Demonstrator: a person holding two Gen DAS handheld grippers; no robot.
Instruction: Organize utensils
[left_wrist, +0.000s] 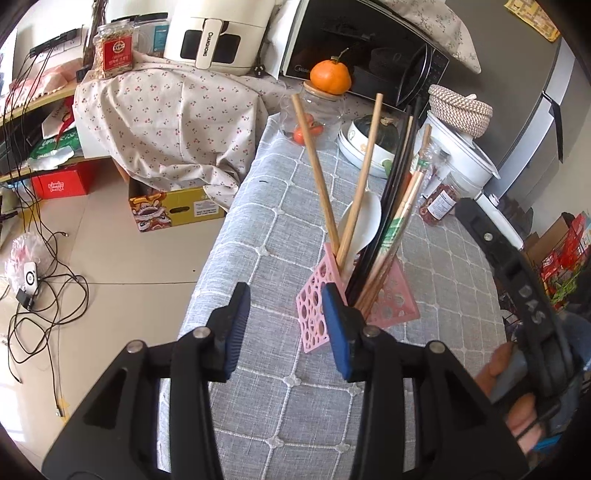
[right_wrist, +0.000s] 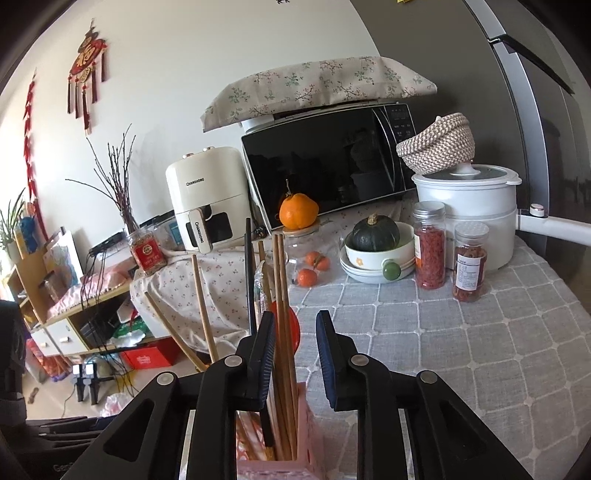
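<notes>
The right gripper (right_wrist: 295, 345) hangs with fingers (right_wrist: 328, 354) apart above wooden chopsticks (right_wrist: 282, 332) standing in a pink holder (right_wrist: 303, 463).

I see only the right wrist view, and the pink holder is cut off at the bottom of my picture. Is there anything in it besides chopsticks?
Observer: Yes. A white plastic spoon stands among the wooden and black chopsticks in the pink perforated plastic holder.
Operator: Where is the left gripper?
Observer: The left gripper is just in front of the holder. Its jaws are open, with nothing between them.
Operator: Is the holder safe on the table?
Observer: It stands on the grey quilted tablecloth, well in from the table's edge.
</notes>
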